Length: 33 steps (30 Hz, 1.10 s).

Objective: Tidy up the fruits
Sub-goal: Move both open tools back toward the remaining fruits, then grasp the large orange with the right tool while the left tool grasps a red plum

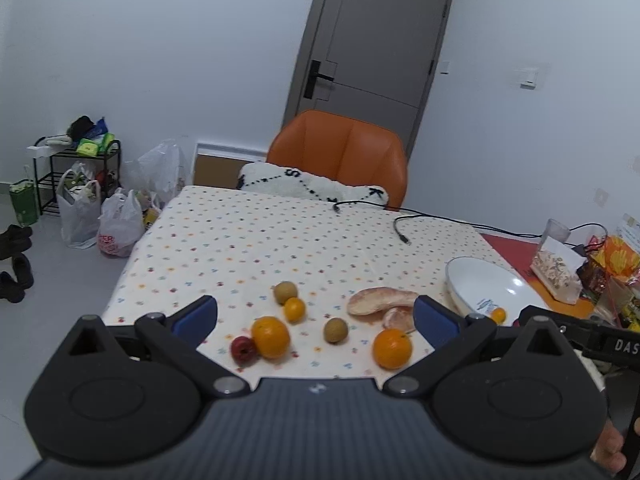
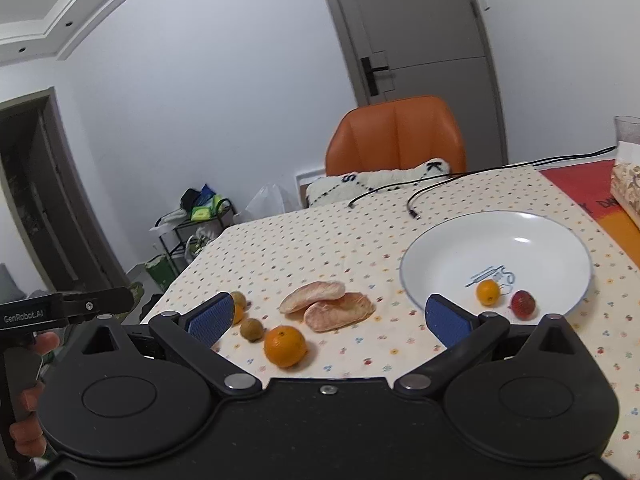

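Fruits lie on a dotted tablecloth. In the left wrist view there are two oranges point(image 1: 271, 337) point(image 1: 392, 348), a red fruit point(image 1: 243, 350), a small orange kumquat point(image 1: 294, 309), two brown round fruits point(image 1: 285, 292) point(image 1: 335, 330) and pomelo segments point(image 1: 380, 300). A white plate point(image 2: 496, 236) holds a kumquat point(image 2: 488, 292) and a red fruit point(image 2: 523, 304). My left gripper point(image 1: 316, 316) is open and empty above the fruits. My right gripper point(image 2: 330, 316) is open and empty, near the plate, with an orange point(image 2: 285, 346) and pomelo segments point(image 2: 328, 306) in front of it.
An orange chair point(image 1: 340, 152) with a white cushion point(image 1: 312, 184) stands at the table's far side. Black cables point(image 1: 404, 220) lie on the cloth. Snack bags and a glass point(image 1: 556, 256) crowd the right end. Plastic bags point(image 1: 116, 224) and a rack point(image 1: 80, 172) stand on the floor to the left.
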Motion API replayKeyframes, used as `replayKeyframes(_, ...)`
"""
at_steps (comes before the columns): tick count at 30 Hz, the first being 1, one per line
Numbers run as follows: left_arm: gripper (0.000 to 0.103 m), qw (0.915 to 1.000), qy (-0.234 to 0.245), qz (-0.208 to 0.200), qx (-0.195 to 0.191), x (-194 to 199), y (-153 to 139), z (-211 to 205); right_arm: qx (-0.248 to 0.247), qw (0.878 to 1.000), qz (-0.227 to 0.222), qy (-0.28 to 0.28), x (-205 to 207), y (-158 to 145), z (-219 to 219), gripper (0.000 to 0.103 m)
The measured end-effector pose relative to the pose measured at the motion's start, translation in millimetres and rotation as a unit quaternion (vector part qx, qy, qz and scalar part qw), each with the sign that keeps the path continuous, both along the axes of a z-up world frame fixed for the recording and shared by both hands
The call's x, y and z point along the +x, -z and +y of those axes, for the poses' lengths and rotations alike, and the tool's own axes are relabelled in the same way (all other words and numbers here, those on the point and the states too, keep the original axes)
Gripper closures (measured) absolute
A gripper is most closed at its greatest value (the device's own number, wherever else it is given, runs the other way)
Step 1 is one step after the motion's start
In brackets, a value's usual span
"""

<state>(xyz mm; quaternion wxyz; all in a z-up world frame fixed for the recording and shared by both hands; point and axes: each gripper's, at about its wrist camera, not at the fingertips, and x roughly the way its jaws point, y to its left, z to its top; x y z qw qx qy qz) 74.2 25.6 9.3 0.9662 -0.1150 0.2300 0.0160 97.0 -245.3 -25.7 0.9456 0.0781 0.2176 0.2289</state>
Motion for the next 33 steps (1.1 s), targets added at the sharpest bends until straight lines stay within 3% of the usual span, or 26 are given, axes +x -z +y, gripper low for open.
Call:
replayKeyframes(18,0.000,0.9996,-0.015,0.018,0.016,2.2,26.9,14.9,-0.021,0.998,0.041,-0.046,18.8,23.9,31.3,0.000)
replayKeyframes(25,0.001,0.9996,-0.006,0.027,0.000,13.2,38.6,22.4,-0.031,0.997,0.047,-0.060,26.6,32.8,45.2,0.001)
replayKeyframes(28,0.004,0.9995,-0.008,0.029,-0.008,16.3,44.0,27.4,-0.037,0.996,0.050,-0.065,31.1,35.5,50.5,0.007)
replayKeyframes(33,0.020,0.9991,-0.008,0.040,-0.007,22.6,52.2,32.6,-0.040,0.994,0.064,-0.073,39.2,43.3,58.7,0.023)
